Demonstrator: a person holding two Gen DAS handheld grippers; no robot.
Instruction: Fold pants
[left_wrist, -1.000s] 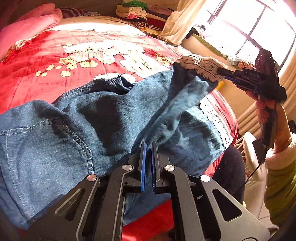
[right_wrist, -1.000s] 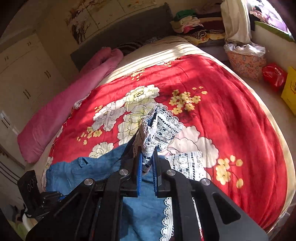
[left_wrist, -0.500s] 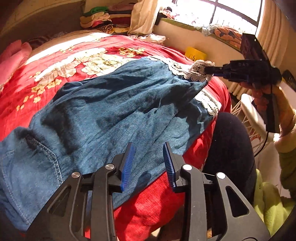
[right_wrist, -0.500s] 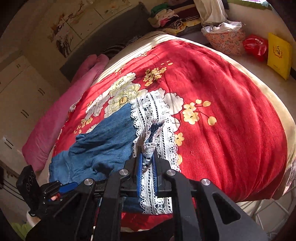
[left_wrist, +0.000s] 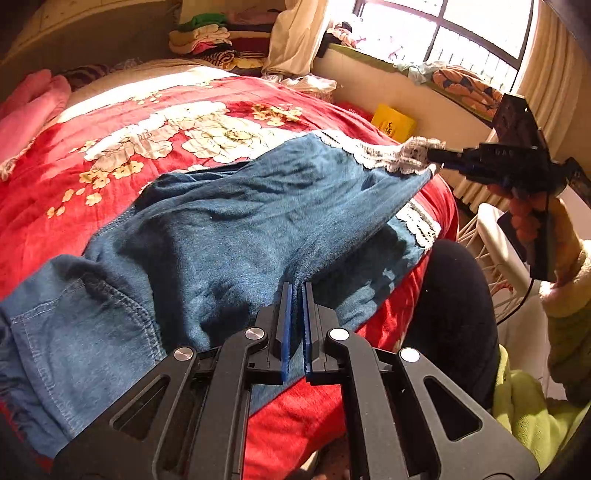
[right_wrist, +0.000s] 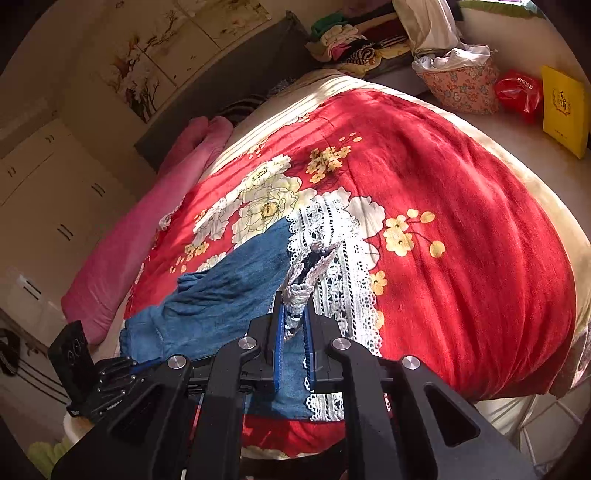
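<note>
On bed (left_wrist: 55, 192), near edge: pants (left_wrist: 229, 229) spread | left hand-held gripper (left_wrist: 294, 295) closing on denim fold | right hand-held gripper (right_wrist: 294, 314) clamped on lace hem (right_wrist: 303, 291) | risk: thin lace slipping out, leg dropping crooked, sliding off edge.

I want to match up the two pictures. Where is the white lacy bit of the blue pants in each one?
Left wrist view: the lace hem is at upper right, pinched by the right tool.
Right wrist view: the lace hem is at centre, bunched between the right tool's pads, with more lace lying flat just behind.
Shared landmark: the yellow box beyond the bed.
</note>
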